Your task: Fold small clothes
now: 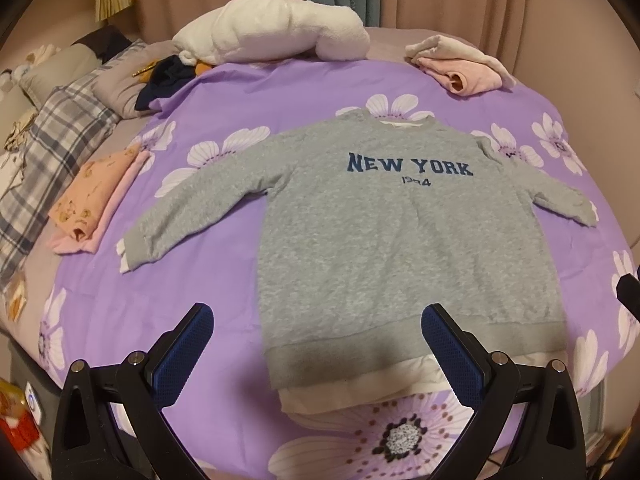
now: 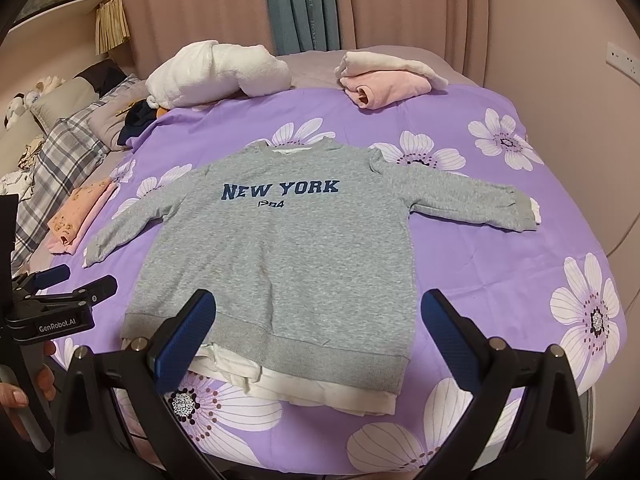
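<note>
One grey sweatshirt lies flat, face up, in the middle of the purple flowered bedspread, "NEW YORK" print readable, both sleeves spread out to the sides, white lining peeking past hem and cuffs. My left gripper hangs above the near hem, jaws spread wide, nothing in them. My right gripper is the same: released, empty, over the hem's other end. Neither touches cloth yet, as far as I can tell.

Step in hand, my guess: start the fold. To do it well I'd pinch both layers, grey and white lining together, so the lining doesn't slide out. Sleeves in first, across the chest, then hem up toward the collar. Keep both grips level so the edge stays straight.

Counts: one sweatshirt to fold. Folded piles: one orange-and-pink stack on the left, one pink-and-cream stack far right. One white fluffy bundle at the back. One plaid blanket at left. One dark garment heap beside it.
</note>
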Motion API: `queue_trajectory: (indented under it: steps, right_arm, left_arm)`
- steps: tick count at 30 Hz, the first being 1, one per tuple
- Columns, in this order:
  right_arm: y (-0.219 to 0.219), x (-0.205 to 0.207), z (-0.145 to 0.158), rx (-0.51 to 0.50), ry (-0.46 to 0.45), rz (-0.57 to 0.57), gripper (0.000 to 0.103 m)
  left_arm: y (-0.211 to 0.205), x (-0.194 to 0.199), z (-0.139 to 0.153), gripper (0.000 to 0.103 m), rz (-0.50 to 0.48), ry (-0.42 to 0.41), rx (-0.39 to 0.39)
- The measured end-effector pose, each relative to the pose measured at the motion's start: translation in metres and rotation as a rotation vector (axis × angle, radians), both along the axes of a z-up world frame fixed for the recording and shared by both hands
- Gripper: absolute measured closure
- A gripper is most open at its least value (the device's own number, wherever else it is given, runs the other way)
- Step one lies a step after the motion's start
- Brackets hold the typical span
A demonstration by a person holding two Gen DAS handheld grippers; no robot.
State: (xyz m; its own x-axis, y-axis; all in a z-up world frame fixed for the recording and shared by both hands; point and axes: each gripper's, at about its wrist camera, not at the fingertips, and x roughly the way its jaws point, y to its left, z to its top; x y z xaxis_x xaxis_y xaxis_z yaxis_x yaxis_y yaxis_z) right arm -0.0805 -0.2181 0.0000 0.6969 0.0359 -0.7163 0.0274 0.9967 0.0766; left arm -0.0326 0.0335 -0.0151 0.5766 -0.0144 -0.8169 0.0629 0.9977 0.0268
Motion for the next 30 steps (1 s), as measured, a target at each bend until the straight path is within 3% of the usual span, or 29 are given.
queue_trajectory:
  steps: [22, 28, 30]
  right_arm:
    - [0.001, -0.001, -0.004, 0.003, 0.008, -0.007, 0.000]
    - [-0.025, 0.007, -0.018, 0.112, 0.039, -0.046, 0.000]
    - [-0.036, 0.009, -0.023, 0.167, 0.050, -0.040, 0.000]
  left_arm:
    - [-0.008, -0.001, -0.002, 0.000, -0.011, 0.008, -0.002]
    - [-0.013, 0.006, -0.010, 0.000, -0.032, 0.028, -0.046]
    - [-0.015, 0.010, -0.012, 0.000, -0.059, 0.018, -0.099]
